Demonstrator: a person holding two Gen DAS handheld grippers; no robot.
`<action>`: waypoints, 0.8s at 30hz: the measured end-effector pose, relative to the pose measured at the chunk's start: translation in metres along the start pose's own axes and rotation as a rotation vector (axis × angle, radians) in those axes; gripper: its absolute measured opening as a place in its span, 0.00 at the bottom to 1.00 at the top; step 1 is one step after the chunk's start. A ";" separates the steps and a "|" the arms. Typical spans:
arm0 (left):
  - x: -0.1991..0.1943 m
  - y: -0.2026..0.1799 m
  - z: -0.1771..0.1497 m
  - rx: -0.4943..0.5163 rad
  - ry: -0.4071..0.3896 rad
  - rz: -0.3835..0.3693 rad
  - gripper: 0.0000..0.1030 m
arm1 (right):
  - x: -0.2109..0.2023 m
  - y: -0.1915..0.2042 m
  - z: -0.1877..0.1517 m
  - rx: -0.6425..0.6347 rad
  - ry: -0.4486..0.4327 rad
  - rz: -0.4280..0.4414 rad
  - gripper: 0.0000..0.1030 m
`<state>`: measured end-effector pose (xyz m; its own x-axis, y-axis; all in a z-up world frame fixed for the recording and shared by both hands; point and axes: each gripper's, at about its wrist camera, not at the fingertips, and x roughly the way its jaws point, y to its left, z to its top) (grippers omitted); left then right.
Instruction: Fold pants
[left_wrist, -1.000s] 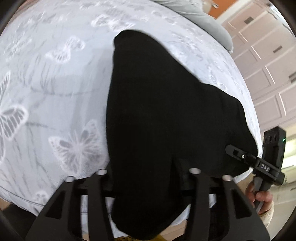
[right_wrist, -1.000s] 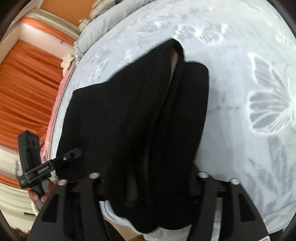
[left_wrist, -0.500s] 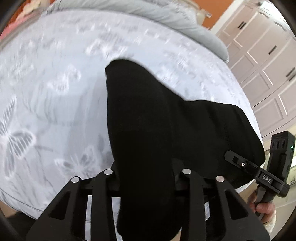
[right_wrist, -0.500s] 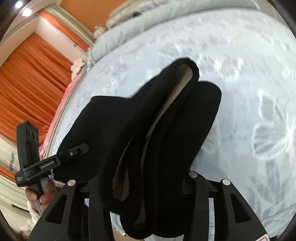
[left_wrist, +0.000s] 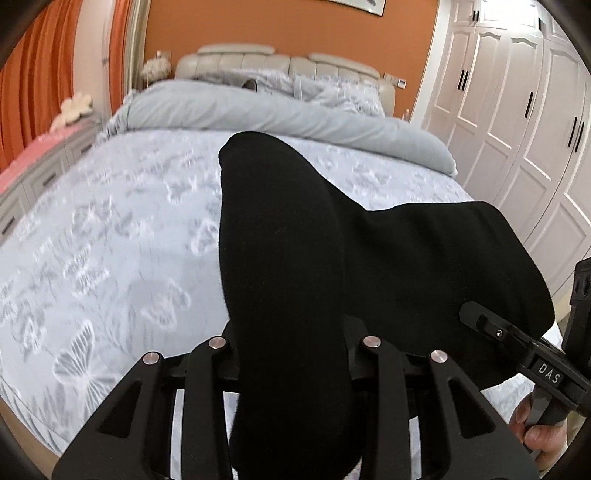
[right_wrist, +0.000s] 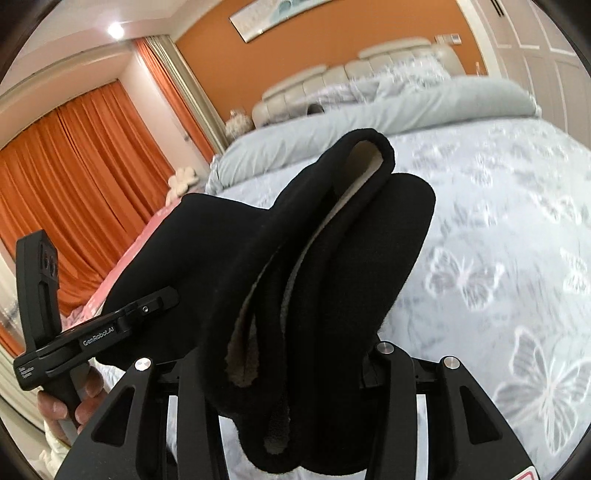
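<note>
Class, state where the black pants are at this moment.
In both wrist views the black pants hang bunched above the butterfly bedspread, one end clamped in the left claw, the other in the right claw.

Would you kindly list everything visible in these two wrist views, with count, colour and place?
pants: one, black, pale lining, bunched, gripped at both ends above the bed
bedsheet: one, pale blue with white butterflies, covering the bed
duvet: one, grey-blue, rolled across the bed's far end
headboard: one, beige, padded, against the orange wall
curtains: orange, on the left of the right wrist view
wardrobe: white panelled doors, right of the bed
picture: one, pale, on the orange wall
left gripper: black, fingers shut on the pants
right gripper: black, fingers shut on the pants
hand: one in each view, holding the other gripper's handle
</note>
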<state>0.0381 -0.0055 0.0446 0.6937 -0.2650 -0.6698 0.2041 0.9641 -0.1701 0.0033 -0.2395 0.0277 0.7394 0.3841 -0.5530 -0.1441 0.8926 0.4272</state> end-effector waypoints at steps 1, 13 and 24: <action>-0.005 -0.003 0.001 0.003 -0.006 0.003 0.31 | 0.001 0.000 0.004 -0.007 -0.013 -0.005 0.39; 0.011 -0.003 0.028 0.055 -0.070 0.049 0.31 | 0.024 0.006 0.038 -0.079 -0.095 -0.058 0.39; 0.049 0.005 0.065 0.102 -0.170 0.101 0.33 | 0.065 -0.001 0.074 -0.069 -0.170 -0.058 0.39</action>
<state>0.1180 -0.0149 0.0579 0.8190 -0.1750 -0.5465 0.1906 0.9813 -0.0287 0.1004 -0.2335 0.0444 0.8474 0.2912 -0.4440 -0.1384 0.9284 0.3447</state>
